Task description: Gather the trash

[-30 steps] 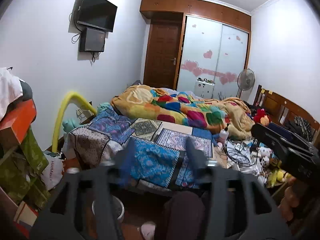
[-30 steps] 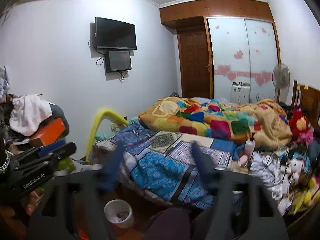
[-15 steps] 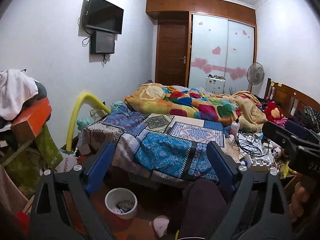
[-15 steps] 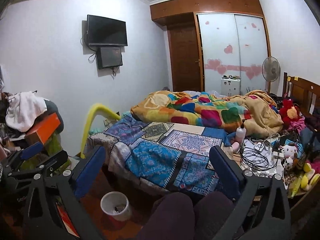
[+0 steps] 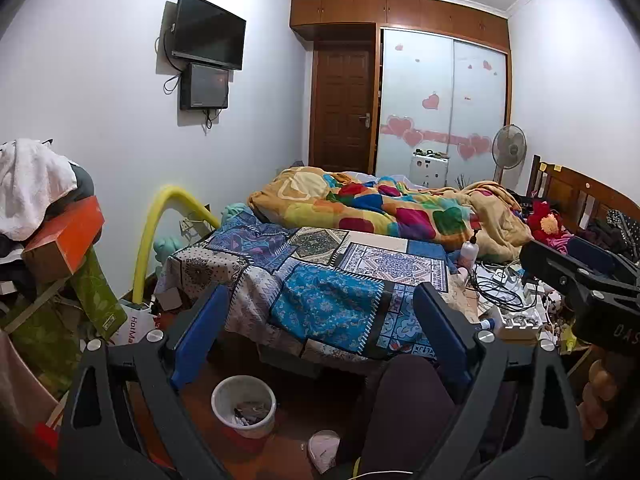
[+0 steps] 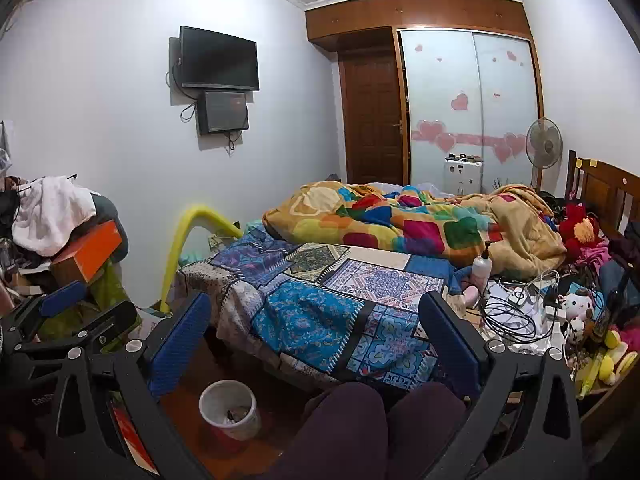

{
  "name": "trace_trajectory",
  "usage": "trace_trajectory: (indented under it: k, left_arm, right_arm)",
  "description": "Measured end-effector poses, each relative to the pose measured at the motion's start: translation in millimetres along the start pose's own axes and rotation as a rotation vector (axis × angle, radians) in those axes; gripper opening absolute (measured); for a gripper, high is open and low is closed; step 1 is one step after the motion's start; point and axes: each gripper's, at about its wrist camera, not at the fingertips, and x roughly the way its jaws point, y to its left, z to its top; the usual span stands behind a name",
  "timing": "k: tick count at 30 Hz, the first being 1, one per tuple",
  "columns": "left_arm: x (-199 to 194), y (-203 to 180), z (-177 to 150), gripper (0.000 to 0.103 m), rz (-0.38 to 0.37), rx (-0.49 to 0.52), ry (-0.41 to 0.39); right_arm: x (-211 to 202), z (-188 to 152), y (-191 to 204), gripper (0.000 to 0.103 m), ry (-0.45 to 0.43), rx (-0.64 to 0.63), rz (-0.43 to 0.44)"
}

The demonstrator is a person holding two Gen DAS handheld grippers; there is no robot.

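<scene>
Blue pads line both pairs of fingers, and both pairs stand spread wide with nothing between them: the left gripper and the right gripper are held up side by side, pointing across the bed rather than down at anything. Just beyond and below the fingertips, on the reddish floor at the foot of the bed, sits the white bin, upright, with a few scraps of paper or wrapper lying in its bottom; it is near the person's knees, which fill the low middle of the right view. A pale crumpled thing lies on the floor just beside the bin, though I cannot tell whether it is rubbish or a slipper. Farther out, the right side of the bed is a tangle of cables, a bottle, chargers and soft toys, and any loose litter there is too small to make out. Since the bin already holds some scraps and both grippers are empty, this could be a pause between pieces or a look round after the last one. Whichever it is, I judge that picking well here means choosing one clear piece, coming at it from above with the fingers wide, and keeping the tips away from the cables.
</scene>
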Motion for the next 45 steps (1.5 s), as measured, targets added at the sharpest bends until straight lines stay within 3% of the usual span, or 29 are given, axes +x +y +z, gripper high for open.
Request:
trace_trajectory:
  k: [45]
  left_arm:
    - [-6.9,-9.3,2.2,0.098,-0.015,0.013,-0.021]
  right_arm:
    - [-9.2,5.7,-0.4,0.103,-0.023,-0.02,0.0]
